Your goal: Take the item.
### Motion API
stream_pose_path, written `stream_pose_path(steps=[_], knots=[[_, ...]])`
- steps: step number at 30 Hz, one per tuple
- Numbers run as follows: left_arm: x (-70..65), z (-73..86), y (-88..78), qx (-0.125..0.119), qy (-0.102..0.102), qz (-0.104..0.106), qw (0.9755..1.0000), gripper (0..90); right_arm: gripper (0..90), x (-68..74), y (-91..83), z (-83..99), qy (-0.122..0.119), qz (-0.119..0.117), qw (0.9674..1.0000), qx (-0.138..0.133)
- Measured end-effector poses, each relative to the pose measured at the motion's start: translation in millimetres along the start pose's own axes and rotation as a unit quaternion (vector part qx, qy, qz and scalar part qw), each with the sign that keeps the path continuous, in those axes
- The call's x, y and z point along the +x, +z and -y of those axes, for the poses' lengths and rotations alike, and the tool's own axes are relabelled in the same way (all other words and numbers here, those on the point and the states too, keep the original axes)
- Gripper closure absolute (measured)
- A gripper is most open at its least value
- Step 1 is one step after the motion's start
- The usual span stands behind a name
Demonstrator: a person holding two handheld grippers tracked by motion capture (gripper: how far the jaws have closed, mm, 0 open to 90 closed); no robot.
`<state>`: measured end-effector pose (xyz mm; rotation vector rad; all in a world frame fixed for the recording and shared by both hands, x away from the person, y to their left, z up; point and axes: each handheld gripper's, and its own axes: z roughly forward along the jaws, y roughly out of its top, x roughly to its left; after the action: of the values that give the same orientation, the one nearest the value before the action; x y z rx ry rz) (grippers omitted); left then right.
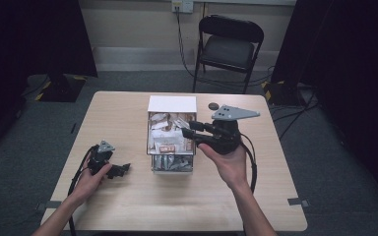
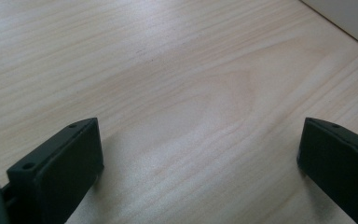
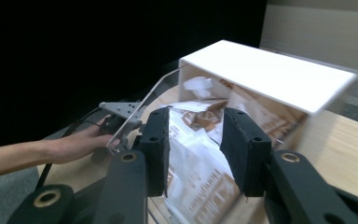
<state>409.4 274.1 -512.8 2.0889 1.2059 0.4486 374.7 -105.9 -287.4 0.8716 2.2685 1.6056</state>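
A clear drawer stands pulled out of a white-topped box at the table's middle, full of white packets with brown print. My right gripper reaches in from the right over the drawer. In the right gripper view its jaws are shut on one white packet, which fills the gap between the pads, with the white box behind. My left gripper rests on the table at the left, and its jaws stand wide open over bare wood.
A small dark round thing lies on the table behind the right gripper. A black folding chair stands beyond the far edge, with cables on the floor. The person's left hand shows past the drawer's clear wall.
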Motion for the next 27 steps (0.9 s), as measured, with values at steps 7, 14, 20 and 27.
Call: stream_pose_path(steps=[7,14,20,27], knots=[[0.1,0.0,0.0,0.000,0.000,0.000,1.0000,0.0,64.5,3.4,25.2,0.1,-0.011,-0.020,0.9996,0.018],[0.1,0.0,0.0,0.000,0.000,0.000,1.0000,0.0,66.5,6.2,42.6,3.5,-0.020,-0.034,0.9985,0.037],[0.2,0.0,-0.1,0.002,0.002,0.001,1.0000,0.0,65.4,3.4,48.2,8.3,-0.018,-0.031,0.9980,0.051],[0.2,0.0,-0.1,0.002,0.002,0.001,1.0000,0.0,66.7,4.3,54.1,11.5,-0.019,-0.038,0.9967,0.069]])
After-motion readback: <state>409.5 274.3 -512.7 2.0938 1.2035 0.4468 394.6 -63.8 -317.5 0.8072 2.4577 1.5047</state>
